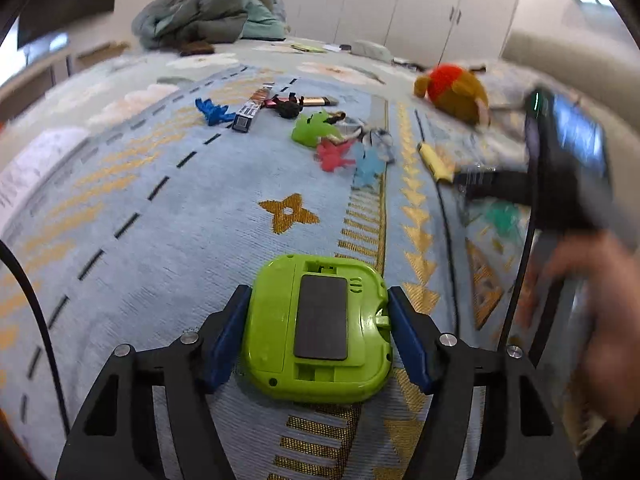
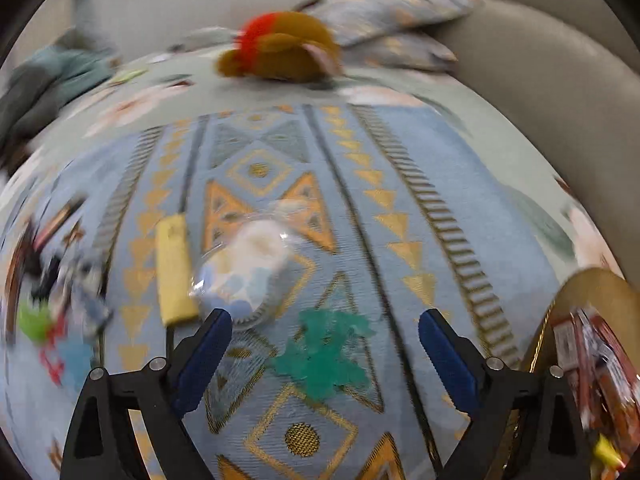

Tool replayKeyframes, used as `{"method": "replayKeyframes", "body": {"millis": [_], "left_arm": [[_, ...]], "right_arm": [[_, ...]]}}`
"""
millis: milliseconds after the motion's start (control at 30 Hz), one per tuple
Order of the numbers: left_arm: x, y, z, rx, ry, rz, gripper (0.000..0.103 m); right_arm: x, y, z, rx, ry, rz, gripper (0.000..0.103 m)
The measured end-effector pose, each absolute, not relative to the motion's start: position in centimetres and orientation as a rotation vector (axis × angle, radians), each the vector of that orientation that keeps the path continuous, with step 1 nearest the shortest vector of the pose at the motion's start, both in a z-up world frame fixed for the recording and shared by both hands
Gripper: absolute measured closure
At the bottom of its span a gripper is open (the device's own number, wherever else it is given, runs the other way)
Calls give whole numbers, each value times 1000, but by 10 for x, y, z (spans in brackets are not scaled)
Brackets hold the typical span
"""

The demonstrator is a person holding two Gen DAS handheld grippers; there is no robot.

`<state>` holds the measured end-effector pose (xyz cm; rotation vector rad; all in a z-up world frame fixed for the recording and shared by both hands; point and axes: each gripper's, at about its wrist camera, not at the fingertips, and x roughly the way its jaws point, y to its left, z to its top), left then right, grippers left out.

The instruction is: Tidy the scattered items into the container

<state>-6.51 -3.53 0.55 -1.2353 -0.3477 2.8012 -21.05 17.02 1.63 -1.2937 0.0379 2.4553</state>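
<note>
Left gripper [image 1: 318, 332] has its two blue pads on either side of a bright green plastic toy box with rounded corners [image 1: 318, 330]. One blue finger pad [image 1: 226, 336] sits right against the toy's left side, and the other pad is just beside its right side; I cannot tell if that one touches. The jaws are partway open, about as wide as the toy. The green toy lies flat on the light blue woven rug with gold shapes [image 1: 168, 240], with a dark grey rectangle on top of it. Right gripper [image 2: 324, 344] is open wide and holds nothing. Between its blue pads lies a flat teal rubbery splat toy [image 2: 324, 360] on the rug, not touched by either pad. Just beyond the left pad is a clear plastic bag with a white and blue thing inside [image 2: 250, 272], and beside that a yellow bar [image 2: 174, 272]. Only the right wrist view shows the round gold-rimmed container [image 2: 560, 304] at the right edge, already with red and orange packets in it. Only the left wrist view shows the far pile of small toys: a blue figure [image 1: 214, 112], a green one [image 1: 314, 130], a red one [image 1: 334, 156]. Both views show the brown and red plush toy [image 2: 280, 50] far off. The left view also shows a blurry hand [image 1: 580, 320] holding the other gripper.
</note>
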Motion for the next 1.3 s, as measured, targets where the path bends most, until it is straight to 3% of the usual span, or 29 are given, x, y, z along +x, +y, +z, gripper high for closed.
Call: {"method": "replayKeyframes", "body": {"millis": [33, 100, 167, 267, 467, 567, 667, 733, 767, 800, 833, 933, 967, 1167, 1233, 1300], "left_arm": [[-65, -37, 6, -1228, -362, 2796, 38], [-64, -34, 6, -1228, -340, 2800, 38], [-64, -33, 6, -1227, -335, 2802, 38], [-63, -36, 6, -1221, -361, 2788, 38], [-63, -35, 5, -1226, -330, 2787, 38], [-62, -35, 5, -1226, -333, 2786, 38], [-62, -35, 5, -1227, -333, 2787, 38], [-62, -34, 4, -1229, -328, 2787, 38], [-62, -34, 4, -1230, -326, 2787, 38], [-63, -33, 4, -1231, -322, 2789, 38], [-63, -33, 3, -1232, -318, 2790, 38], [-63, -33, 3, -1232, -315, 2791, 38], [-63, -33, 3, -1231, -317, 2790, 38], [-63, -32, 3, -1236, -313, 2790, 38], [-63, -31, 3, -1241, -297, 2794, 37], [-63, -31, 3, -1241, -291, 2790, 35]], "right_arm": [[-206, 166, 13, -1270, -5, 2471, 24], [-201, 165, 12, -1265, -11, 2494, 39], [-197, 170, 14, -1274, -4, 2516, 48], [-191, 172, 18, -1244, -40, 2547, 57], [-139, 176, 50, -1007, 120, 2764, 57], [-124, 185, 62, -948, 306, 2874, 56], [-121, 177, 67, -943, 256, 2914, 55], [-115, 167, 71, -843, 156, 2959, 53], [-107, 158, 76, -726, 51, 3000, 46], [-101, 150, 78, -627, -40, 3032, 31], [-93, 141, 80, -529, -131, 3064, 27], [-89, 116, 82, -513, -300, 3160, 32], [-90, 114, 82, -535, -289, 3180, 40], [-92, 122, 68, -685, -98, 3155, 39], [-97, 129, 63, -776, -41, 3128, 24], [-106, 136, 59, -826, 2, 3101, 1]]}}
